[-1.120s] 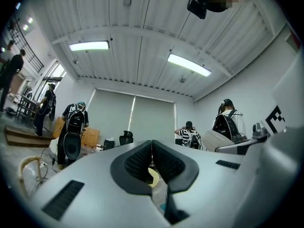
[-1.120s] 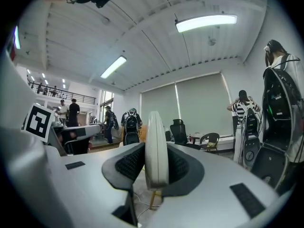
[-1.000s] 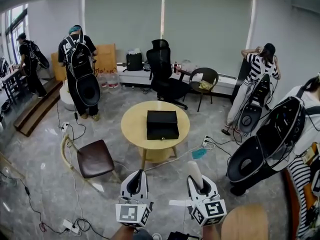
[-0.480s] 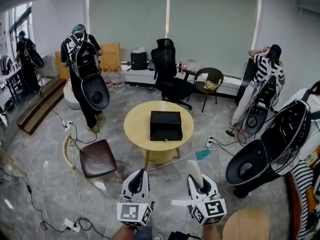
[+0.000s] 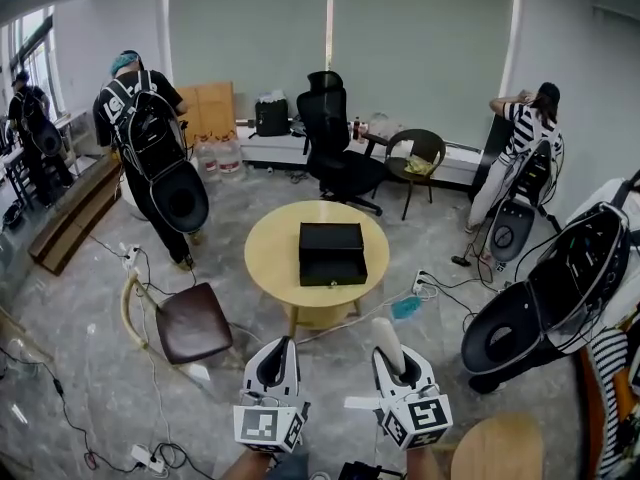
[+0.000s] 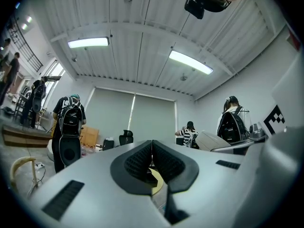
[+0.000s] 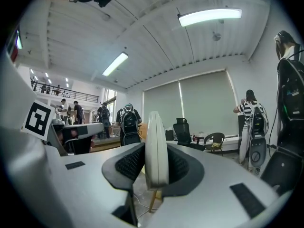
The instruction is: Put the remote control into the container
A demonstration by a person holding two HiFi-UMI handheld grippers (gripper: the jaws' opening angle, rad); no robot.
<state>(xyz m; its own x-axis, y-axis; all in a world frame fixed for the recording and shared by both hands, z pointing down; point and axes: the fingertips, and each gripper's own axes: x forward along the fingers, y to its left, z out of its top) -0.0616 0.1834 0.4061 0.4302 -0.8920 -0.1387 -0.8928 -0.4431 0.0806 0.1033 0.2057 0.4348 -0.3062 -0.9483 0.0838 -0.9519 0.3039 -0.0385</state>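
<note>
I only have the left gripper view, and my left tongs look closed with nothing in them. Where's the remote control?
Observer: The right tongs are shut on the remote control, which is held on edge and sticks out past the pads.
Operator: And the container?
Observer: In the head view, a black container sits on the round yellow table, ahead of the right tongs and apart from them.
Operator: Anything on the floor there?
Observer: A white power strip with cables lies right of the table.
</note>
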